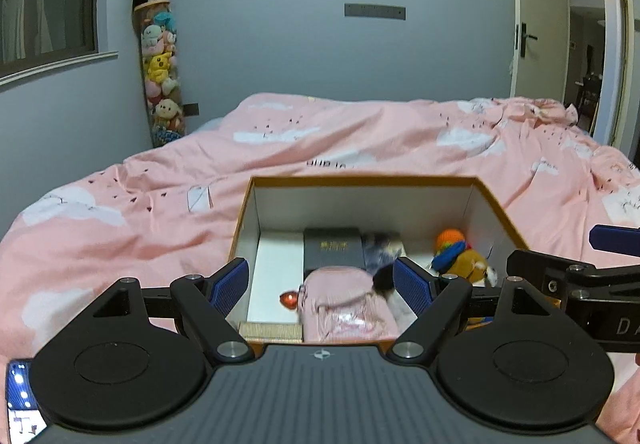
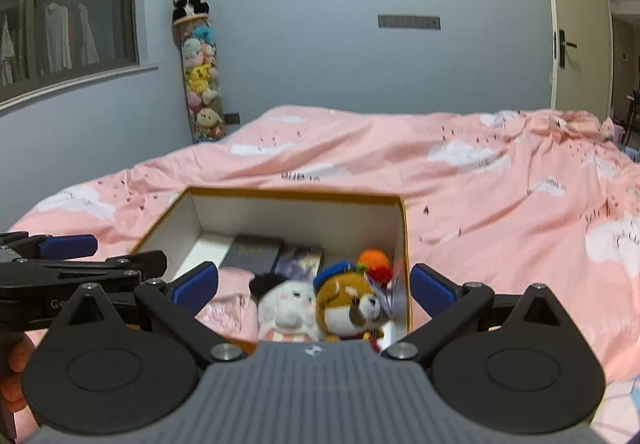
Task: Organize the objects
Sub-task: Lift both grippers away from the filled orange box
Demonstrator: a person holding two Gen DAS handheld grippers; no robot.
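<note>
An open cardboard box [image 1: 360, 180] [image 2: 296, 196] with white inner walls sits on the pink bed. Inside lie a dark book [image 1: 332, 250] [image 2: 254, 254], a pink pouch [image 1: 344, 302] [image 2: 228, 304], a white plush [image 2: 286, 302], a brown plush with a blue hat [image 2: 348, 304] [image 1: 460, 258] and an orange knitted ball [image 2: 374, 258]. My left gripper [image 1: 322, 286] is open and empty above the pink pouch at the box's near side. My right gripper [image 2: 314, 288] is open and empty above the two plush toys.
The pink cloud-print duvet [image 1: 360, 132] covers the bed around the box. A tall clear tube of plush toys [image 1: 160, 72] topped by a panda stands in the back left corner. An open door [image 1: 540, 24] is at the right.
</note>
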